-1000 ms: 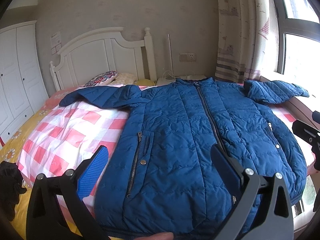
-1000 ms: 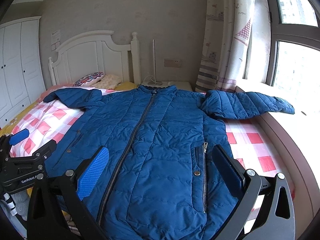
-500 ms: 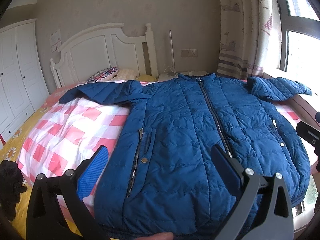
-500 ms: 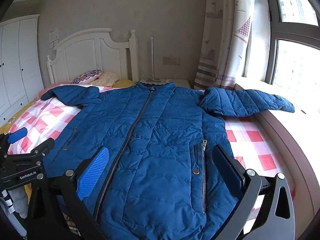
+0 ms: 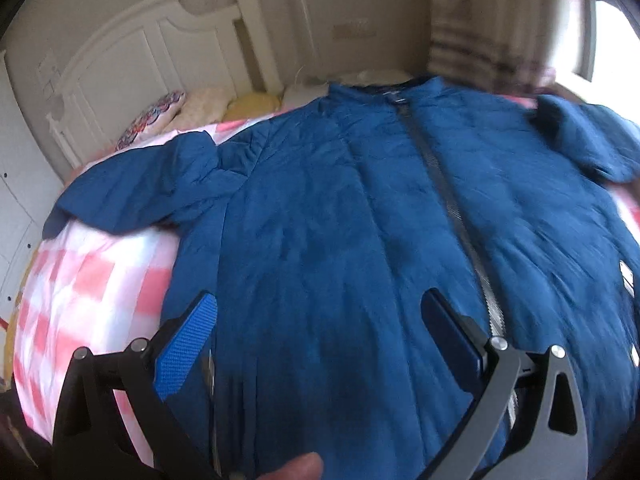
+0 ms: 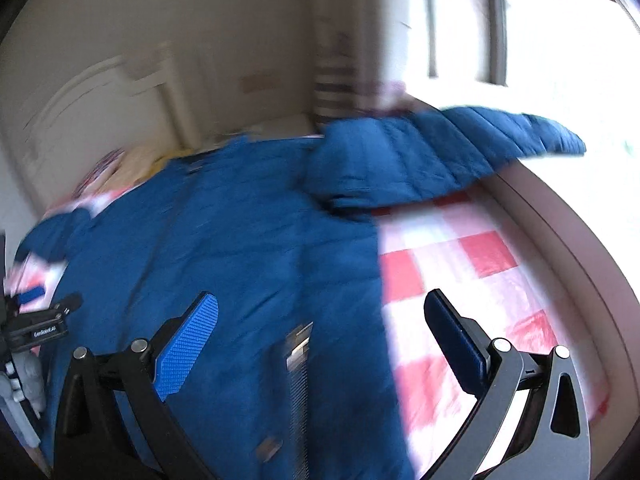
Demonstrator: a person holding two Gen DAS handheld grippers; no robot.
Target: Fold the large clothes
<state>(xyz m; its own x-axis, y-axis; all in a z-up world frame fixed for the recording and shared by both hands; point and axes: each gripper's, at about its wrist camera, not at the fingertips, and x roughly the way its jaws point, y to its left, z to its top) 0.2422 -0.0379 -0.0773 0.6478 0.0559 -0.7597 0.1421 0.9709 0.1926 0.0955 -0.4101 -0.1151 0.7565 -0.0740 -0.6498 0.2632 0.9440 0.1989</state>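
A blue puffer jacket [image 5: 360, 220] is lying front-up and zipped across the pink checked bedspread [image 5: 80, 280], collar toward the white headboard [image 5: 132, 52]; its one sleeve [image 6: 460, 148] is stretching out toward the window sill [image 6: 560, 220]; the left gripper [image 5: 320, 320] is hovering over the jacket's lower front, jaws spread wide and holding nothing; the right gripper [image 6: 324, 320] is hanging likewise agape over the jacket's edge and the bedspread; both views are blurring.
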